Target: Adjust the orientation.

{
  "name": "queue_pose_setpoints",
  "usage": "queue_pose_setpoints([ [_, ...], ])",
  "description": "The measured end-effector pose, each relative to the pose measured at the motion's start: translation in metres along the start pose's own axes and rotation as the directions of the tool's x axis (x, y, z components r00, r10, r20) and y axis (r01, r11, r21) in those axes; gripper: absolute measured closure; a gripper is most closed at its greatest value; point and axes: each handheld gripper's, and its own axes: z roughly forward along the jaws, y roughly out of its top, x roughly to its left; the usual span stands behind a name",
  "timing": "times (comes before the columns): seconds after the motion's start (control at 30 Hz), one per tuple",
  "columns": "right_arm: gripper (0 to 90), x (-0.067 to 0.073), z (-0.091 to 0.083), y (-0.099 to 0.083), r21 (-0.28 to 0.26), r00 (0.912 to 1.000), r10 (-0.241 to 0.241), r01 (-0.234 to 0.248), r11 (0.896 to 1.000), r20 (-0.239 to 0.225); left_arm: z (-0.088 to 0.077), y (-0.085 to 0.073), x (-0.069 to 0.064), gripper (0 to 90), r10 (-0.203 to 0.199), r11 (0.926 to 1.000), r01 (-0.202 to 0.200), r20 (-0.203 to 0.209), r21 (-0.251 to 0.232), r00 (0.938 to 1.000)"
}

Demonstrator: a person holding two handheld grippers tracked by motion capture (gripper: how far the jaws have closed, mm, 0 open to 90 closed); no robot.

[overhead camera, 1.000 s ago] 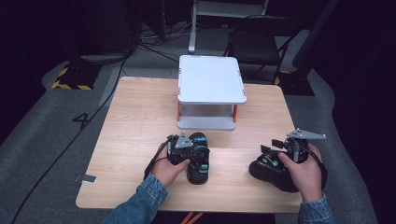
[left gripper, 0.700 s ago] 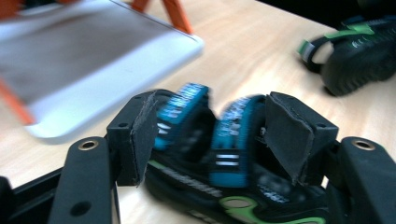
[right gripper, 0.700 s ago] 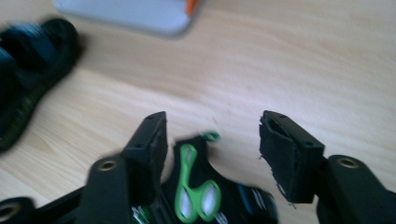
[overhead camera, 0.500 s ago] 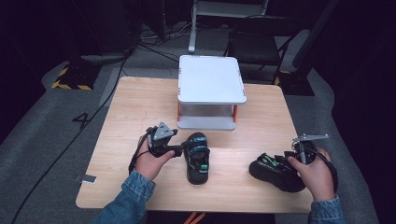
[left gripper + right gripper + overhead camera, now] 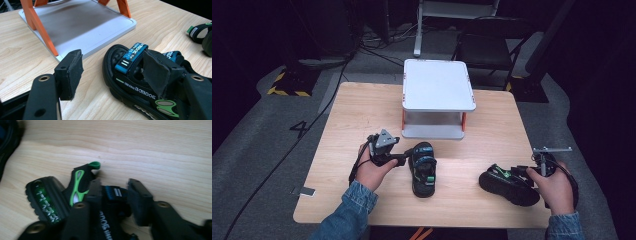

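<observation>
High view: on the wooden table (image 5: 362,110), the left gripper (image 5: 403,159) sits just beside the left sandal (image 5: 423,169), in front of the white stand (image 5: 437,85). The right gripper (image 5: 521,172) is at the right sandal (image 5: 507,184) near the table's right edge.

Left gripper view: its jaws stand apart, having just been opening, one pad (image 5: 155,70) against the sandal's blue strap (image 5: 131,56), nothing clamped.

Right gripper view: its jaws have just been closing on the right sandal's strap (image 5: 113,192), which lies between them.

The tabletop (image 5: 362,115) sits brightly lit from overhead while the room around it stays dark. The right gripper view is smeared with motion blur; the left gripper view is sharp.
</observation>
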Motion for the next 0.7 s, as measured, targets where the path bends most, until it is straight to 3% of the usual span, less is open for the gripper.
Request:
queue_pose_setpoints([
  [0.13,77.3,0.0021,-0.0008,0.0019,-0.001,0.9989,-0.029,0.029,1.000,0.036,-0.0006,-0.0004,-0.0006,32.7,0.003,1.0000,-0.003,0.004,0.003,1.0000],
  [0.2,86.7,0.0043,-0.0019,0.0030,-0.007,0.9934,-0.070,0.071,0.997,0.092,-0.0006,-0.0003,-0.0005,32.6,0.002,1.0000,-0.002,0.009,-0.001,1.0000],
  [0.23,88.1,0.0060,-0.0026,0.0037,-0.015,0.9882,-0.094,0.096,0.995,0.121,-0.0006,-0.0004,-0.0004,32.5,0.004,1.0000,-0.004,0.009,-0.001,0.9999],
  [0.33,87.8,0.0091,0.0006,0.0048,-0.002,0.9816,-0.116,0.117,0.993,0.152,0.0000,-0.0007,-0.0004,32.3,0.006,1.0000,-0.006,0.012,0.001,0.9999],
  [0.43,75.4,0.0060,0.0048,0.0041,0.016,0.9865,-0.068,0.066,0.998,0.149,0.0002,-0.0007,-0.0003,32.3,0.008,1.0000,-0.008,0.010,-0.001,0.9999],
  [0.57,58.6,0.0023,0.0047,0.0020,-0.018,0.9846,-0.049,0.053,0.998,0.168,0.0000,-0.0004,-0.0007,32.3,0.004,1.0000,-0.004,0.011,0.002,0.9999],
  [0.7,58.5,0.0025,0.0025,-0.0014,0.004,0.9905,-0.025,0.024,1.000,0.136,0.0012,-0.0006,-0.0005,32.2,0.010,0.9999,-0.010,0.012,0.008,0.9999],
])
